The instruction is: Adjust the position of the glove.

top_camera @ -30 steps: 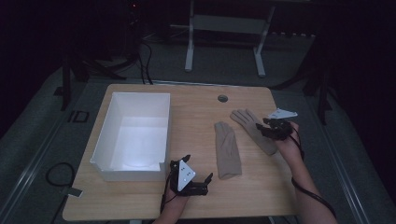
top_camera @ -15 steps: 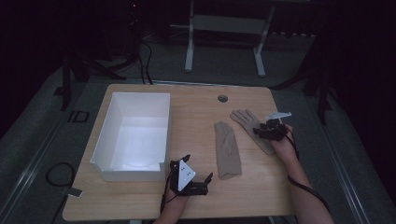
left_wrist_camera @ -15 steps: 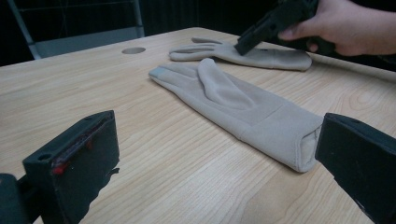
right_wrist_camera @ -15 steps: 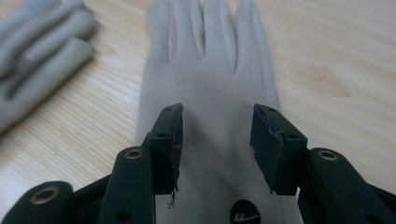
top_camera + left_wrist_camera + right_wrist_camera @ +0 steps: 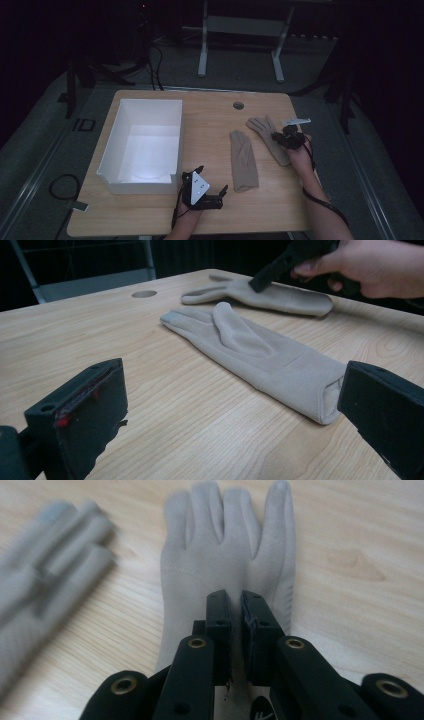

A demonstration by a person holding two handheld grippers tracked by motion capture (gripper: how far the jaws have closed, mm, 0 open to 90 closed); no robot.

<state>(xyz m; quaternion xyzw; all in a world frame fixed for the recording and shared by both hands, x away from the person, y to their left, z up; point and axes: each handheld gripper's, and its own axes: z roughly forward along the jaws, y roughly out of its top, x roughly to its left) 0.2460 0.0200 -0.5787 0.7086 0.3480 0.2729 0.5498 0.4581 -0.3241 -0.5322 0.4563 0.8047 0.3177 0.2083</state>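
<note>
Right gripper [image 5: 236, 602]: jaws have just been closing, now nearly together, pinching the palm of the far glove [image 5: 225, 550] at frame centre. Left gripper [image 5: 207, 192], lower centre: wide open, holding nothing, short of the near glove [image 5: 243, 160]. Judgement: far glove gripped, likely ready to lift toward the white bin [image 5: 150, 107].

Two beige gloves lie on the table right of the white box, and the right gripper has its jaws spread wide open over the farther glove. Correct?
Not quite: the right gripper has its jaws closed, pinching the farther glove, as the right gripper view shows. The rest holds: both gloves lie right of the white box.
</note>
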